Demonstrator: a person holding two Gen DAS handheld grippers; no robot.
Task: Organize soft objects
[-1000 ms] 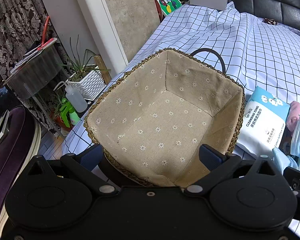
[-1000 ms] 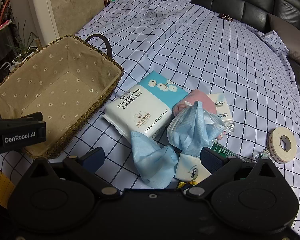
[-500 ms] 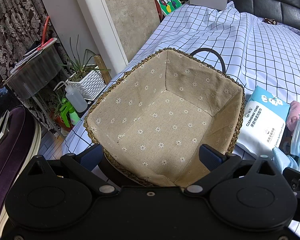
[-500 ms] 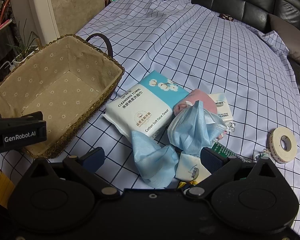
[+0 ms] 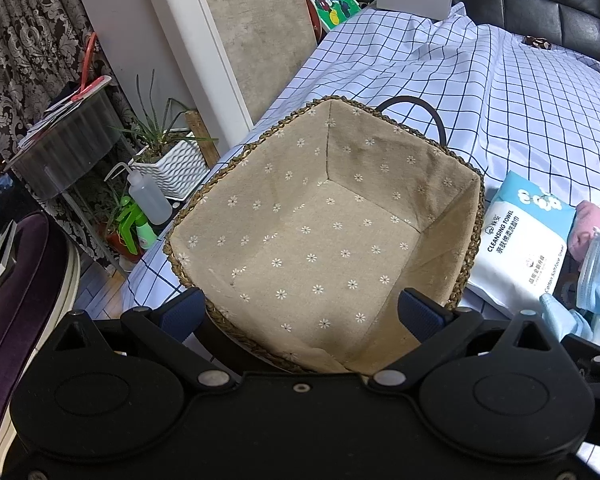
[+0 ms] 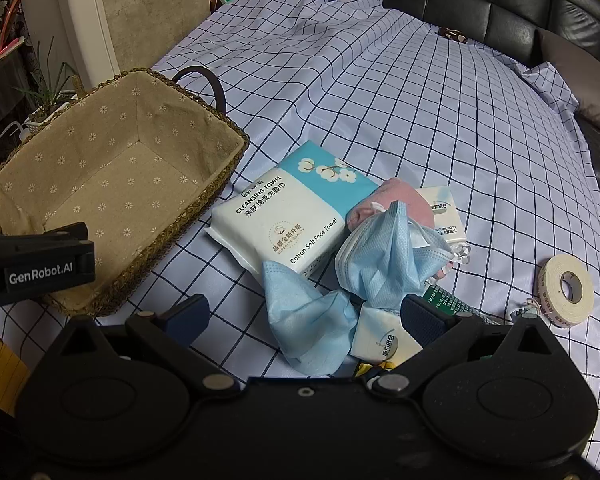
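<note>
A woven basket with a beige daisy-print lining sits on a bed covered by a white sheet with a dark grid; the basket holds nothing and has a dark loop handle on its far side. Just to the right of the basket lies a white and blue pack of cleansing towels, its near edge close to the basket's rim but not clearly touching it. Further right of the basket, past the pack, is a heap of soft things: a pink cloth resting against the pack, a crumpled blue face mask on top of it, a second blue face mask lying flatter in front, and small white tissue packets around them. Well to the right of the basket, beyond the heap, a roll of white tape lies on the sheet. The left tongs hover over the basket's near edge, released and spread wide, gripping nothing. The right tongs hang above the flatter mask, to the right of the basket, also released and wide apart, with nothing between them. Left of the basket, off the bed, stand potted plants and a squeeze bottle
</note>
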